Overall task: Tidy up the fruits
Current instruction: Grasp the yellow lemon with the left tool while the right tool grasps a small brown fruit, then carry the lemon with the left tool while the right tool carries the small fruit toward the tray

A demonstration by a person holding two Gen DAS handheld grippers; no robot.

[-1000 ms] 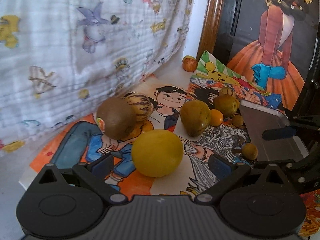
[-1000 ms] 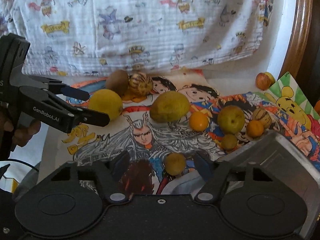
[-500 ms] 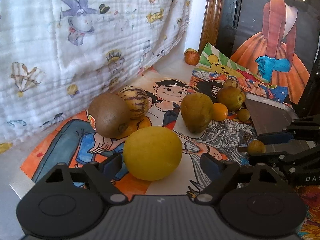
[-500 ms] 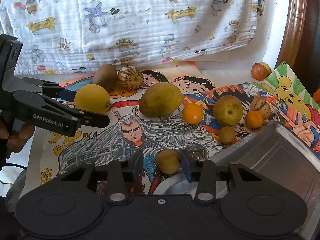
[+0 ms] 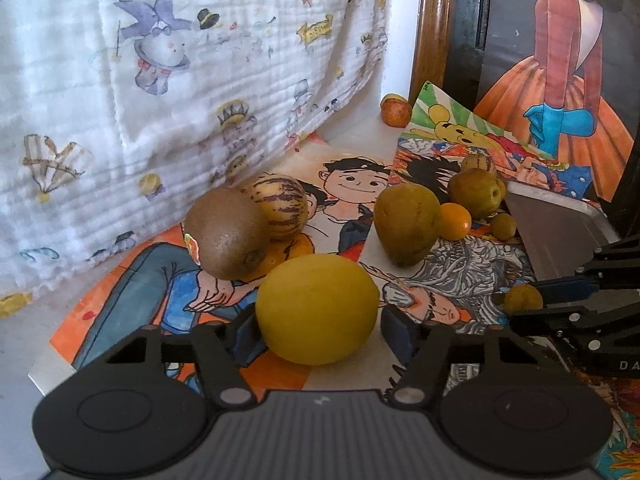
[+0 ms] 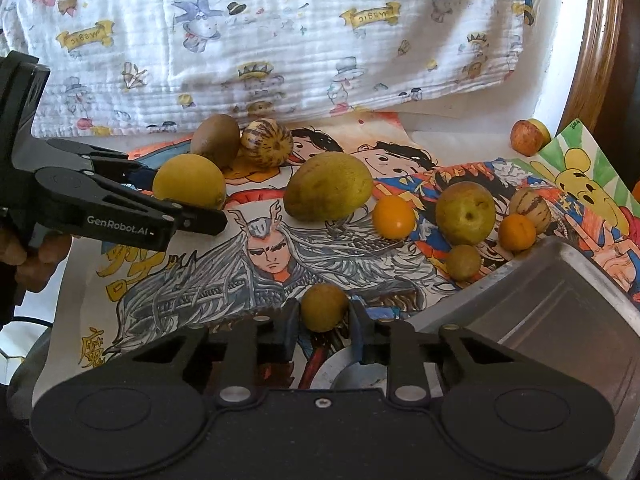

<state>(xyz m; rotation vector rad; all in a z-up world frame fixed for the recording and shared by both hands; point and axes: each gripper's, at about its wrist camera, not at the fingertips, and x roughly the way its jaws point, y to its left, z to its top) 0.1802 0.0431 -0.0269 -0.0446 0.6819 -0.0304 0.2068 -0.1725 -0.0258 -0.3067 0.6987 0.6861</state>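
A large yellow round fruit (image 5: 316, 308) rests on the cartoon-printed mat (image 5: 348, 176). My left gripper (image 5: 320, 334) has its pads against both sides of it. In the right wrist view the same fruit (image 6: 188, 186) sits between that gripper's fingers (image 6: 216, 224). My right gripper (image 6: 324, 320) is shut on a small yellow-brown fruit (image 6: 324, 307) low over the mat, beside the metal tray (image 6: 560, 304). The left wrist view shows this small fruit (image 5: 522, 298) pinched at the right edge.
A brown kiwi (image 5: 226, 234) and a striped fruit (image 5: 282, 208) lie just behind the yellow one. A mango (image 6: 328, 190), oranges (image 6: 394, 216), a pear-like fruit (image 6: 464, 212) and an apple (image 6: 528, 136) lie further right. A printed blanket (image 6: 280, 40) hangs behind. A hand (image 6: 36, 256) holds the left gripper.
Both grippers moved forward and narrowed. The left fingers closed in on the large yellow fruit. The right fingers closed onto the small fruit.
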